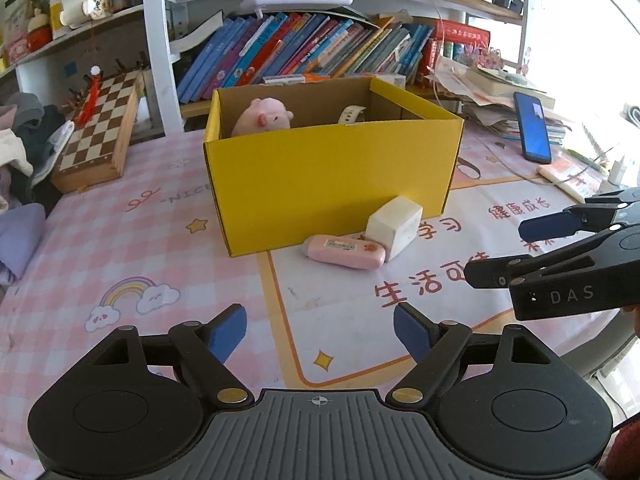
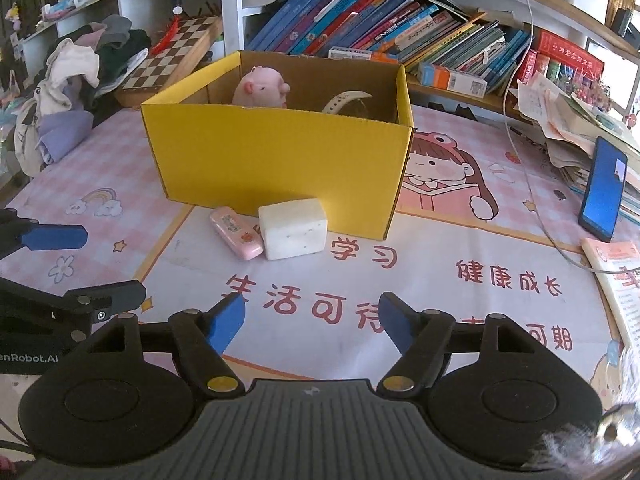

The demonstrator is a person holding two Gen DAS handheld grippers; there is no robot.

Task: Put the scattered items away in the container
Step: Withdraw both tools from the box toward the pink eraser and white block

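Note:
A yellow cardboard box [image 1: 320, 184] [image 2: 280, 160] stands open on the table, holding a pink plush pig [image 1: 264, 117] [image 2: 262, 88] and a cream watch strap [image 1: 351, 114] [image 2: 344, 102]. In front of it lie a white block [image 1: 394, 221] [image 2: 293, 228] and a pink eraser-like case [image 1: 344, 251] [image 2: 237, 232], touching each other. My left gripper [image 1: 320, 330] is open and empty, short of them. My right gripper [image 2: 312, 320] is open and empty, also short of them; it shows at the right of the left wrist view [image 1: 496, 252].
A chessboard box [image 1: 98, 136] and a pile of clothes [image 2: 72, 80] lie at the left. Books fill the shelf [image 1: 304, 52] behind the box. A phone [image 2: 604, 188] leans on stacked papers at the right, with a cable and a booklet [image 2: 616, 276] nearby.

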